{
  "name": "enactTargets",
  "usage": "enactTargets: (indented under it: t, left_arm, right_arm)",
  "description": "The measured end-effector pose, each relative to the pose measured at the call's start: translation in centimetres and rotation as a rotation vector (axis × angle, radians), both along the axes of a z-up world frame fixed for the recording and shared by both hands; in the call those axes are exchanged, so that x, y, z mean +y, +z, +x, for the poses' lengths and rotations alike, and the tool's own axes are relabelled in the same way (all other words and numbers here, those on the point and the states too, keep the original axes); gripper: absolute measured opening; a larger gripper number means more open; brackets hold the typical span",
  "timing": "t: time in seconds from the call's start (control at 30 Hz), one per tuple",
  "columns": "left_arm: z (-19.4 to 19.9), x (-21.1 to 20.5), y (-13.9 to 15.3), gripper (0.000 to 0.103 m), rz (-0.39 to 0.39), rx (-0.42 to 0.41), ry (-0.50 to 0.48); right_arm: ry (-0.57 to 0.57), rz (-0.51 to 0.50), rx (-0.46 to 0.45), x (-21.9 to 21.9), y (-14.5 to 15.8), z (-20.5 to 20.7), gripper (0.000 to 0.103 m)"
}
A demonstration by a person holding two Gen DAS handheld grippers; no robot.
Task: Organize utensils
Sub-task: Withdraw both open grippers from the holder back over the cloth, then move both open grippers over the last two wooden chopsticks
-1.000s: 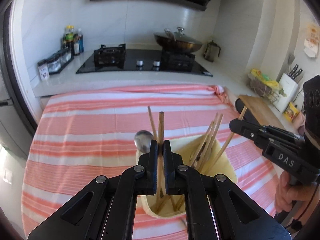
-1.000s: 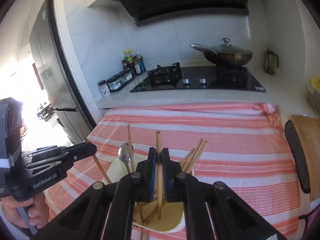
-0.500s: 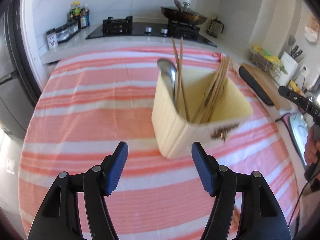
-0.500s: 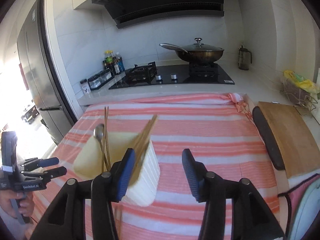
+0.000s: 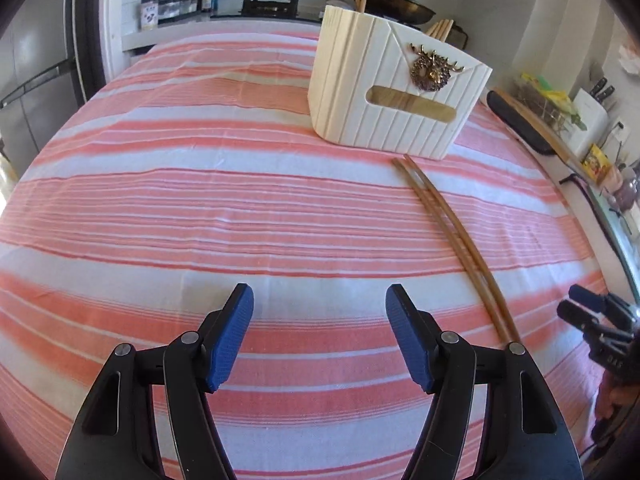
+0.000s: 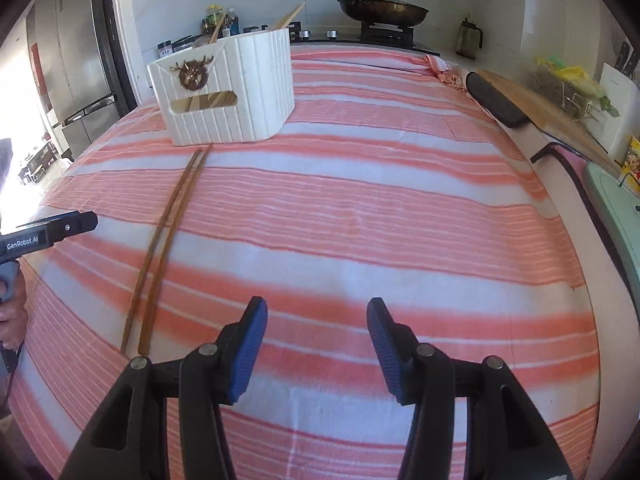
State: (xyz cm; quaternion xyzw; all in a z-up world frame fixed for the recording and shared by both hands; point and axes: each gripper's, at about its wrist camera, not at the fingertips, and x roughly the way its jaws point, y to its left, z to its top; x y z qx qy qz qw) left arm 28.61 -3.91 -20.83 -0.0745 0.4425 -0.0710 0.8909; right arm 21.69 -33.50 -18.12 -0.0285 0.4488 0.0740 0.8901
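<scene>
A white ribbed utensil box (image 5: 396, 92) with a gold deer emblem stands on the striped cloth and holds several chopsticks and a spoon; it also shows in the right wrist view (image 6: 228, 88). Two brown chopsticks (image 5: 452, 232) lie on the cloth in front of the box, also in the right wrist view (image 6: 168, 236). My left gripper (image 5: 320, 336) is open and empty, low over the cloth, well short of the box. My right gripper (image 6: 316, 344) is open and empty, to the right of the loose chopsticks.
The table wears a pink and white striped cloth (image 6: 360, 200). A wooden cutting board (image 6: 532, 108) lies at the right edge. A stove with a lidded wok (image 6: 380, 8) and spice jars (image 5: 180, 0) stand behind. A knife block (image 5: 592, 112) is far right.
Both grippers let go of chopsticks into the box, opened, and pulled back and down toward the near table edge. The loose pair on the cloth came into view.
</scene>
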Motion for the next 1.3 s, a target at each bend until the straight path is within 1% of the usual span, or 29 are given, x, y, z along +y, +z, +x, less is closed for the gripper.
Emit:
enactTargets:
  t: [0.1, 0.13, 0.33, 0.47, 0.63, 0.8, 0.87, 0.97, 1.03, 1.17, 1.3]
  left_arm:
    - [0.1, -0.5, -0.2, 0.074, 0.038, -0.01, 0.005]
    - [0.3, -0.5, -0.3, 0.075, 0.045, -0.009, 0.007]
    - [0.3, -1.1, -0.7, 0.08, 0.078, -0.019, 0.002]
    - [0.3, -1.1, -0.7, 0.082, 0.08, -0.018, 0.001]
    - [0.4, -1.0, -0.8, 0.085, 0.074, -0.016, -0.001]
    - [0.4, -1.2, -0.8, 0.087, 0.082, -0.014, -0.003]
    - [0.4, -1.3, -0.8, 0.087, 0.092, -0.012, -0.002]
    - [0.6, -2.0, -0.7, 0.087, 0.128, -0.003, 0.002]
    - [0.6, -2.4, -0.6, 0.087, 0.122, 0.001, -0.003]
    - [0.7, -3.1, -0.1, 0.087, 0.072, 0.018, -0.011]
    - [0.9, -4.1, 0.9, 0.087, 0.06, 0.006, -0.022]
  right_arm:
    - [-0.022, 0.006, 0.007, -0.2, -0.8, -0.5, 0.053]
    - [-0.026, 0.013, -0.005, -0.4, -0.8, -0.8, 0.053]
    - [-0.039, 0.039, -0.01, -0.8, -1.0, -0.8, 0.054]
    - [-0.037, 0.027, -0.01, -0.6, -1.0, -0.7, 0.055]
    - [-0.036, -0.016, -0.011, -0.1, -1.0, -0.7, 0.055]
    - [-0.036, -0.006, -0.01, -0.2, -1.0, -0.6, 0.055]
    - [-0.036, -0.008, -0.011, -0.3, -1.0, -0.6, 0.056]
    - [-0.036, -0.005, -0.01, -0.4, -1.0, -0.6, 0.056]
    - [-0.037, -0.003, -0.011, -0.3, -1.0, -0.6, 0.056]
    - [-0.037, -0.002, -0.011, -0.3, -1.0, -0.6, 0.056]
    - [-0.037, -0.002, -0.011, -0.3, -1.0, -0.6, 0.056]
